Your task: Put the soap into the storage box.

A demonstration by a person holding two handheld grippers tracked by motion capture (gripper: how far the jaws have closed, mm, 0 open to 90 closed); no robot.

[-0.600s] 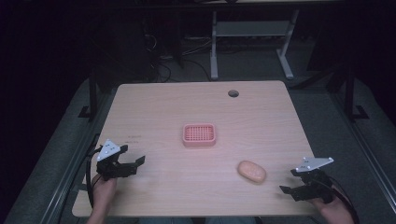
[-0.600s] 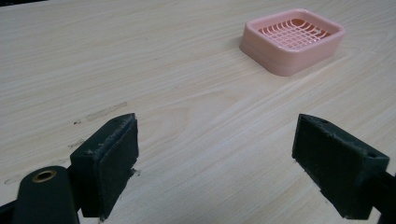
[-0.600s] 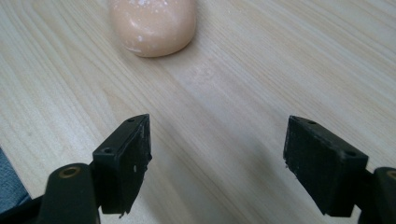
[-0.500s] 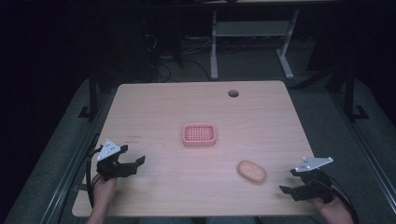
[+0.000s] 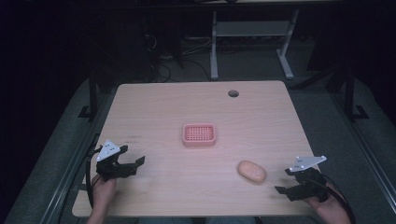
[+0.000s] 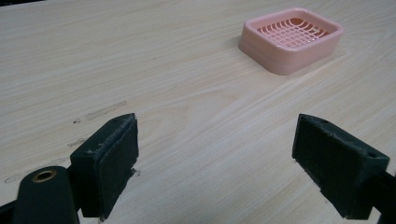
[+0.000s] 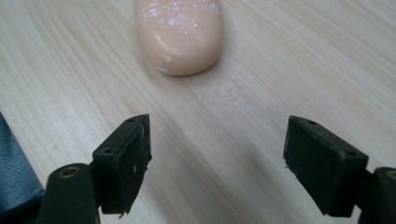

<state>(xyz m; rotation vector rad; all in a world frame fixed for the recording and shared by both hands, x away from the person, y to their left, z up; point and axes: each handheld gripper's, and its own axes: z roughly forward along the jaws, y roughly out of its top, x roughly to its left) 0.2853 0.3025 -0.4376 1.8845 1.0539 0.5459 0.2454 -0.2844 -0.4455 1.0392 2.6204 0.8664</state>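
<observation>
The left tongs [image 5: 126, 163] sit low near the table's [image 5: 261, 121] 7 o'clock corner, just inside the left edge, jaws spread wide with nothing between them. The right tongs [image 5: 290, 183] rest near the 5 o'clock corner, close to the front edge, also spread and empty. Between the two hands the wood lies bare, leaving plenty of room to move across the front of the table.

The bar of soap [image 5: 251, 171] lies flat at about 5 o'clock, near the right tongs and straight ahead of their jaws, not touching them. The pink soap dish [image 5: 199, 135] stands at the table's centre, well apart from both tongs and from the soap; its slotted grid holds nothing. A small round hole [image 5: 233, 93] sits near the far edge at 1 o'clock.
</observation>
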